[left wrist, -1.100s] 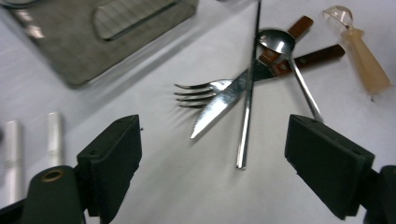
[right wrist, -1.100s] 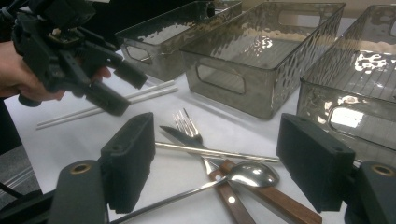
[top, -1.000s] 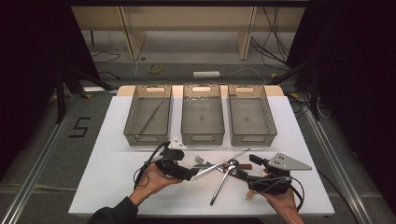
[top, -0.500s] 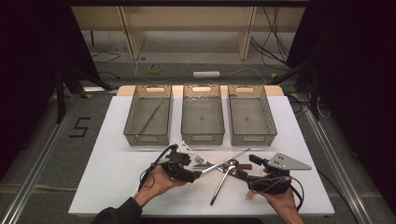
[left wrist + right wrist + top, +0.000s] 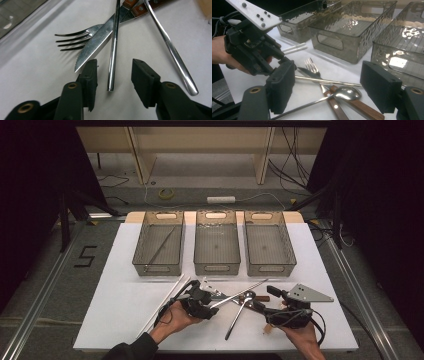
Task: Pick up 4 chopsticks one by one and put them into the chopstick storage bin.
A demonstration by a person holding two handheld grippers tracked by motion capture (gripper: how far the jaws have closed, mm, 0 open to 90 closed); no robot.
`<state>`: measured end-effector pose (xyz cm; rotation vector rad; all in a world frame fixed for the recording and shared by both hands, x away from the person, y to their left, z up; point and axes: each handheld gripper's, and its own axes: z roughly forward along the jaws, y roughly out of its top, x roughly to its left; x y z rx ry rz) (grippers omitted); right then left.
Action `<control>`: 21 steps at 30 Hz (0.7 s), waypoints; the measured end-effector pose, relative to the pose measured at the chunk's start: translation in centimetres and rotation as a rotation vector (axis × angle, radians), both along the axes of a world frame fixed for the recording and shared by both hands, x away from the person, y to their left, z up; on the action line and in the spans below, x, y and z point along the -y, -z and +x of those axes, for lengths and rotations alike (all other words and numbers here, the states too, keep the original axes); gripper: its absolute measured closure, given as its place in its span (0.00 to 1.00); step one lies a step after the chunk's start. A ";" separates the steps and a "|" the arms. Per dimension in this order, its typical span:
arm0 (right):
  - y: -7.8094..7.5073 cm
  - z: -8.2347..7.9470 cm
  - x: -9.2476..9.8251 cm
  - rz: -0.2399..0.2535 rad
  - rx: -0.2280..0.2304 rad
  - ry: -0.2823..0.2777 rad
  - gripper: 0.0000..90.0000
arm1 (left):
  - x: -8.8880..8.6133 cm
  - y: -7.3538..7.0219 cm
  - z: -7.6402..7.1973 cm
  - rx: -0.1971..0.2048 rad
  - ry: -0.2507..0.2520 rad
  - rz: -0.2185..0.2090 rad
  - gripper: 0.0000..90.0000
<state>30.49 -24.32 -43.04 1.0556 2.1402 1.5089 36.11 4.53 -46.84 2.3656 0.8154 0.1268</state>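
Observation:
A pile of cutlery lies at the table's front middle: a fork (image 5: 75, 40), a serrated knife (image 5: 96, 43) with a wooden handle, a spoon (image 5: 236, 317) and a thin metal rod (image 5: 245, 291). My left gripper (image 5: 113, 66) straddles the near end of the metal rod (image 5: 112, 50). Its jaws have just been closing, with gaps still on both sides of the rod. My right gripper (image 5: 265, 302) rests to the right of the pile. Seen in its own view, my right gripper (image 5: 328, 72) stands wide open over the spoon bowl (image 5: 347, 93), gripping nothing.
Three grey mesh bins stand in a row behind the pile: left (image 5: 157, 269), middle (image 5: 216, 268), right (image 5: 270, 268). The left one holds a thin rod (image 5: 162, 245). Two white sticks (image 5: 165, 302) lie left of my left hand.
My left hand has moved right toward the cutlery pile and its jaws have narrowed around the rod's end. The right hand has kept still.

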 end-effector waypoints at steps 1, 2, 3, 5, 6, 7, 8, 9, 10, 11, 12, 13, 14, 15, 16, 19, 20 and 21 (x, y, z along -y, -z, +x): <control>0.0 0.0 0.0 0.001 0.001 0.000 0.32 | 0.1 0.1 0.0 0.002 0.001 0.002 0.64; 0.0 0.0 0.0 0.001 0.001 -0.001 0.32 | 0.1 0.2 0.0 0.004 0.011 0.010 0.66; 0.0 0.0 0.0 -0.001 0.002 -0.001 0.32 | 0.2 0.2 0.0 0.004 0.014 0.014 0.67; 0.0 0.0 0.0 0.000 0.003 -0.003 0.32 | 0.3 0.4 0.0 0.004 0.015 0.019 0.70; 0.0 0.0 0.0 -0.002 0.004 -0.003 0.32 | 0.3 0.5 0.0 0.005 0.020 0.020 0.72; 0.0 0.0 -0.1 -0.002 0.004 -0.003 0.32 | 0.4 0.5 0.0 0.005 0.024 0.023 0.73; 0.0 0.0 -0.1 -0.001 0.004 -0.003 0.32 | 0.4 0.6 0.0 0.008 0.027 0.027 0.75; 0.0 0.0 -0.1 -0.001 0.003 -0.003 0.32 | 0.5 0.6 0.0 0.011 0.028 0.028 0.76; 0.0 0.0 -0.1 -0.002 0.002 -0.003 0.32 | 0.5 0.6 0.0 0.015 0.033 0.032 0.77; 0.0 0.0 -0.1 -0.001 0.003 -0.002 0.32 | 0.6 0.7 0.0 0.014 0.036 0.031 0.78; 0.0 0.0 0.0 0.000 0.002 -0.002 0.32 | 0.6 0.7 0.0 0.015 0.036 0.031 0.79; 0.0 0.0 0.0 0.000 0.002 -0.002 0.32 | 0.7 0.7 0.0 0.016 0.038 0.033 0.80; 0.0 0.0 0.0 0.000 0.002 -0.002 0.32 | 0.7 0.7 0.0 0.017 0.041 0.038 0.81; 0.0 0.0 0.0 0.000 0.002 -0.002 0.32 | 0.7 0.8 0.0 0.020 0.043 0.041 0.82; 0.0 0.0 0.0 0.000 0.003 -0.002 0.32 | 0.8 0.8 0.0 0.023 0.045 0.047 0.83; 0.0 0.1 0.0 -0.001 0.004 -0.003 0.32 | 0.9 0.9 0.0 0.038 0.049 0.055 0.86; 0.0 0.1 -0.1 -0.001 0.004 -0.002 0.32 | 0.9 0.9 -0.1 0.040 0.049 0.054 0.87; 0.0 0.1 -0.1 -0.002 0.003 -0.003 0.32 | 0.9 0.9 -0.1 0.043 0.051 0.055 0.88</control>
